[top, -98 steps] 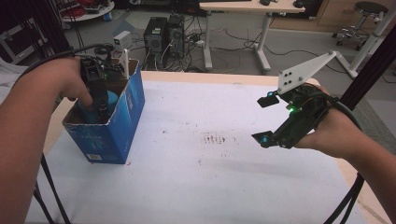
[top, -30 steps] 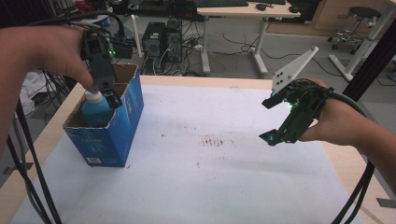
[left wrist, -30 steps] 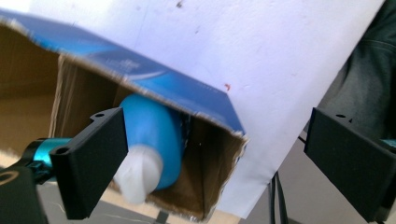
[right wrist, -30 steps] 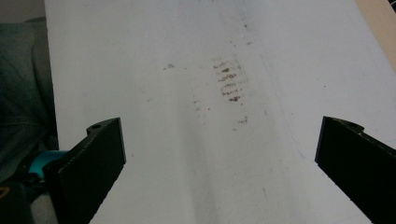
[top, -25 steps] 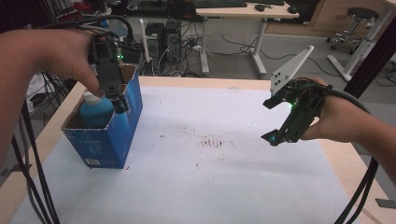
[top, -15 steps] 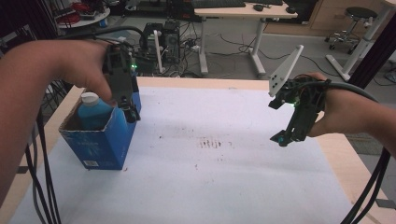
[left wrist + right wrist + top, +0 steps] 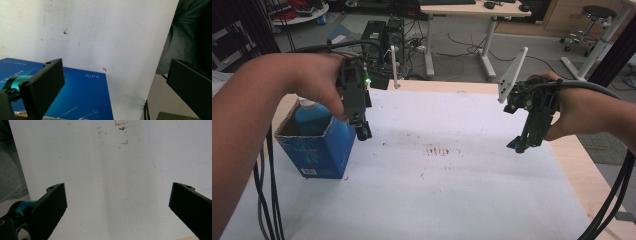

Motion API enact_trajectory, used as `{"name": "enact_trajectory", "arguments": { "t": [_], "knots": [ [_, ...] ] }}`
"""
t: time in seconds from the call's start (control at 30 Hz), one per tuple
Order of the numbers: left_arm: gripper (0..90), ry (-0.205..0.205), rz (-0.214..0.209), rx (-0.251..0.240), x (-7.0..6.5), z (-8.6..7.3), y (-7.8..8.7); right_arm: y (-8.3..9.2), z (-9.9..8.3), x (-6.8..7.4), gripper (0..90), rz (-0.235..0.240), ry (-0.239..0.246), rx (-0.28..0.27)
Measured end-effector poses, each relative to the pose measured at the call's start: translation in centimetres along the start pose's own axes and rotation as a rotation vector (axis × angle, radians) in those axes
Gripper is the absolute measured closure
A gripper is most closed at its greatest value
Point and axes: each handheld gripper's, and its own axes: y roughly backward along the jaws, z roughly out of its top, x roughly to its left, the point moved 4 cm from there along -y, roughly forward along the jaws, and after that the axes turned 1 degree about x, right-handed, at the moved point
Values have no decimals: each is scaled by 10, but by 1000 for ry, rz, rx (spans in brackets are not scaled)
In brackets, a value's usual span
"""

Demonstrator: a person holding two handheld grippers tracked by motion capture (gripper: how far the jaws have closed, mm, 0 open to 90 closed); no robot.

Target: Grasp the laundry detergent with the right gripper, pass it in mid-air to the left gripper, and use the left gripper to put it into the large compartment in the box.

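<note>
Tabletop [image 7: 462, 195] comes first, big and white, with some small dark marks in the middle. On its left side sits a blue box [image 7: 319, 147], open at the top. A blue bottle [image 7: 312, 117] with a pale cap stands inside the box.

The left hand-held gripper [image 7: 362, 131] hangs just beside the right edge of the box, pointing down. Its jaws are wide apart and hold nothing. In the left gripper view the blue box [image 7: 82, 97] lies right under those jaws.

The right hand-held gripper [image 7: 518, 146] floats over the right side of the tabletop, well apart from the box. Its jaws are wide apart too, with nothing between them.

It looks like the bottle is the thing being worked on. Next, I think, the left one needs to go over the bottle top, drop down and squeeze.
</note>
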Motion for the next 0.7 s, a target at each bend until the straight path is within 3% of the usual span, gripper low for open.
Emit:
{"name": "enact_trajectory", "arguments": {
  "t": [0.7],
  "knots": [
    [16, -22, -3, 5, -3, 7, -3, 9, -4, 2, 7, -16, -12, -8]
  ]
}}
